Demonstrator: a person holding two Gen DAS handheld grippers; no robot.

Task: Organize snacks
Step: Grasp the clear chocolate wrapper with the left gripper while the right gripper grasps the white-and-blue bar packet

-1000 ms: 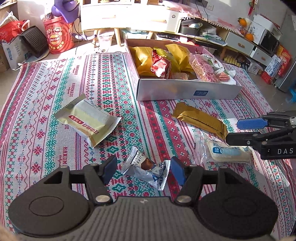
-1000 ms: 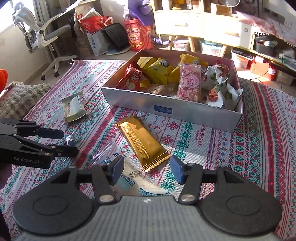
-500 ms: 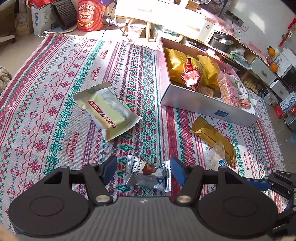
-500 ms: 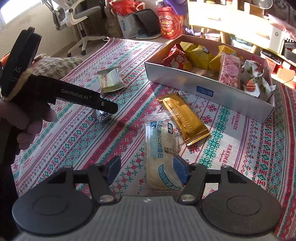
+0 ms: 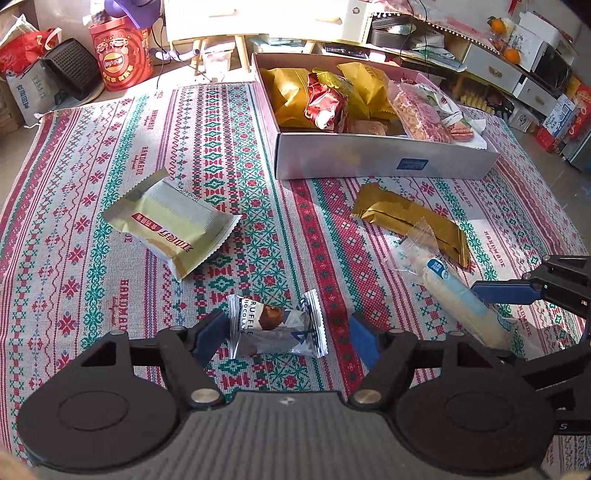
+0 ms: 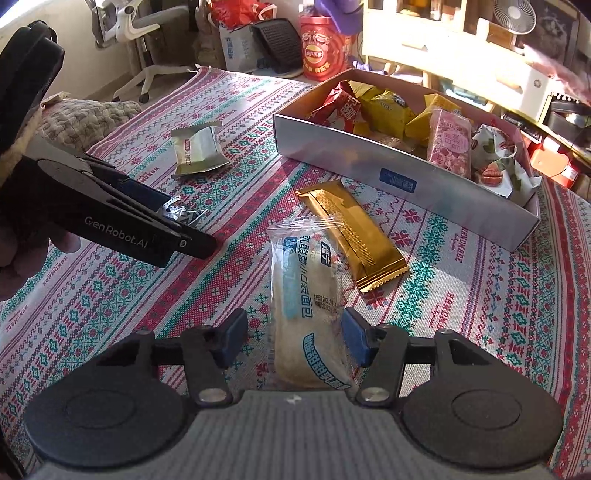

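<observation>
Your snack box (image 5: 384,158) sits on the patterned cloth (image 5: 92,236), far side, well apart from both tongs. Your right gripper (image 6: 291,336) stands spread around the bread pack (image 6: 306,295); contact unclear, near end hidden. Your left gripper (image 5: 286,334) stands spread around the truffle chocolate (image 5: 273,326), left pad just touching the wrapper edge.

Hard sunlight enters from behind the snack box (image 5: 384,158), bleaching the white cabinet (image 5: 266,16) beyond it; crisp shadows fall forward. Fisheye bends edges; both views stay sharp.
</observation>
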